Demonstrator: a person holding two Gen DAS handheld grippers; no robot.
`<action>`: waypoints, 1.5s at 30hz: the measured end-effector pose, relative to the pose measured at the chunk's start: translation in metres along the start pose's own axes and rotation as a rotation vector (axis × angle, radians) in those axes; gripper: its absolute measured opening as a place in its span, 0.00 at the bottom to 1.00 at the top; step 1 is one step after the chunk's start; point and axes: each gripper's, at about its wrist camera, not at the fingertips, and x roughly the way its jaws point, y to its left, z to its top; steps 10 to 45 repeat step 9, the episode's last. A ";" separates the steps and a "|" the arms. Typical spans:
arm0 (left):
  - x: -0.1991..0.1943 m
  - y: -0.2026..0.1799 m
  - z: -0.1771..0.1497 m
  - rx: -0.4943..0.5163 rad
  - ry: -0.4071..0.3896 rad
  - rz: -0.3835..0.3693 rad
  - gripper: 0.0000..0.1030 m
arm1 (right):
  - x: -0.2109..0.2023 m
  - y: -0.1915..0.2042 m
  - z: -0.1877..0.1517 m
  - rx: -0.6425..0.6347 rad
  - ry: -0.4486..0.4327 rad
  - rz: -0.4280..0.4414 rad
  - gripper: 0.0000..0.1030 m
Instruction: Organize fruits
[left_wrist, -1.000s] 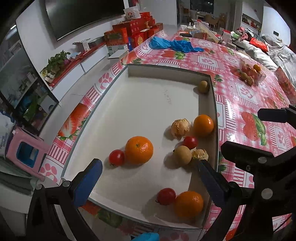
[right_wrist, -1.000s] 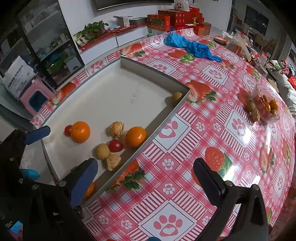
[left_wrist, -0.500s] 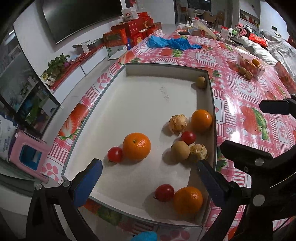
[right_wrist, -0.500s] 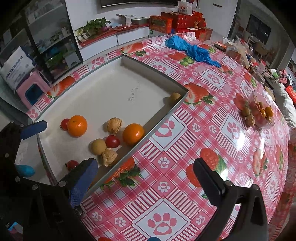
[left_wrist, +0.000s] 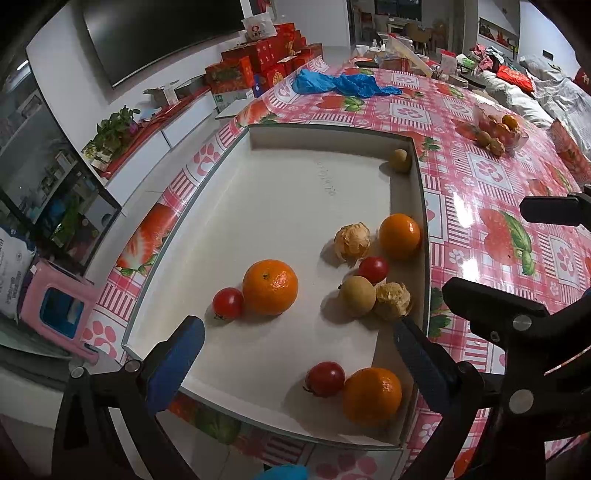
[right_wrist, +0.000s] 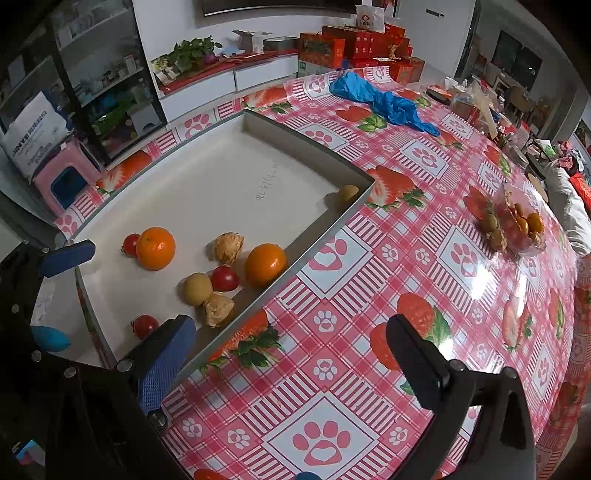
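A shallow white tray (left_wrist: 295, 192) (right_wrist: 207, 184) lies on the table and holds loose fruit. In the left wrist view three oranges (left_wrist: 270, 287) (left_wrist: 400, 236) (left_wrist: 371, 396), three cherry tomatoes (left_wrist: 228, 302) (left_wrist: 373, 269) (left_wrist: 325, 378), two papery husked fruits (left_wrist: 352, 240) (left_wrist: 393, 300) and two small tan fruits (left_wrist: 357, 296) (left_wrist: 399, 160) lie in it. My left gripper (left_wrist: 295, 354) is open and empty, above the tray's near end. My right gripper (right_wrist: 291, 354) is open and empty, above the tablecloth beside the tray's right wall.
A clear bowl of mixed fruit (right_wrist: 517, 225) (left_wrist: 498, 127) stands on the red checked tablecloth (right_wrist: 369, 295) at the far right. A blue crumpled cloth (right_wrist: 380, 99) lies at the table's far end. Red boxes (right_wrist: 354, 44) and a cabinet stand beyond the table.
Both grippers have risen and drawn back a little, so the tray and table look farther away. The fruit has not moved.
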 end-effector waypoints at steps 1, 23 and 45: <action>0.000 0.000 0.000 0.001 -0.001 0.000 1.00 | -0.001 0.001 0.000 0.000 -0.001 0.000 1.00; -0.006 -0.002 -0.001 0.009 -0.030 0.011 1.00 | -0.003 0.001 0.000 0.004 -0.007 0.003 1.00; -0.006 -0.002 -0.001 0.009 -0.030 0.011 1.00 | -0.003 0.001 0.000 0.004 -0.007 0.003 1.00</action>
